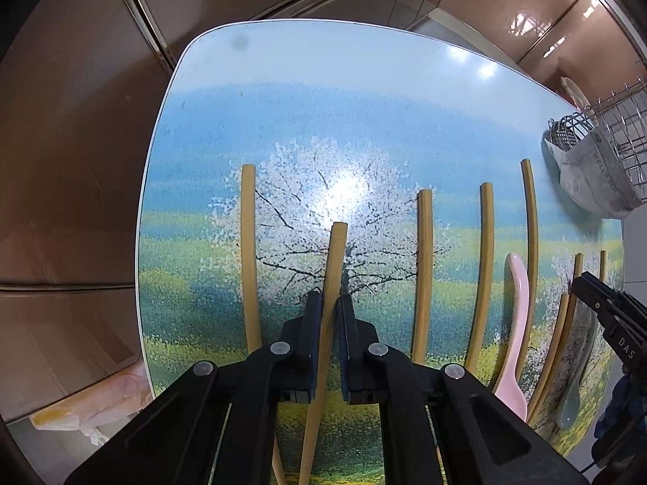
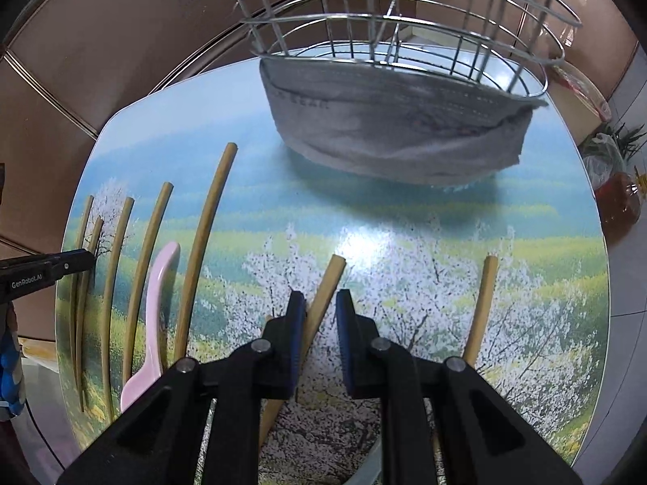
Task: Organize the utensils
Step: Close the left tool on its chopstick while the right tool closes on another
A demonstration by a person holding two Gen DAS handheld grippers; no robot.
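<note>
Lying lengthwise away from the camera on the landscape-printed table (image 1: 283, 121), a bamboo chopstick (image 1: 329, 283) sits clamped between the narrow jaws of the left gripper (image 1: 330, 303), its blunt far end tipped slightly right. More chopsticks lie roughly parallel on either side of it, one just to its left (image 1: 247, 242) and several to its right, with a pink spoon (image 1: 513, 323) among them. Farther right of the held chopstick, the right gripper (image 2: 319, 303) straddles another chopstick (image 2: 323, 299) that leans right; its jaws stand narrowly apart, and only the left pad seems to touch. Beyond that stands a wire basket (image 2: 404, 20) on a grey cloth (image 2: 384, 129). All chopsticks look plain, pale and square-tipped.
</note>
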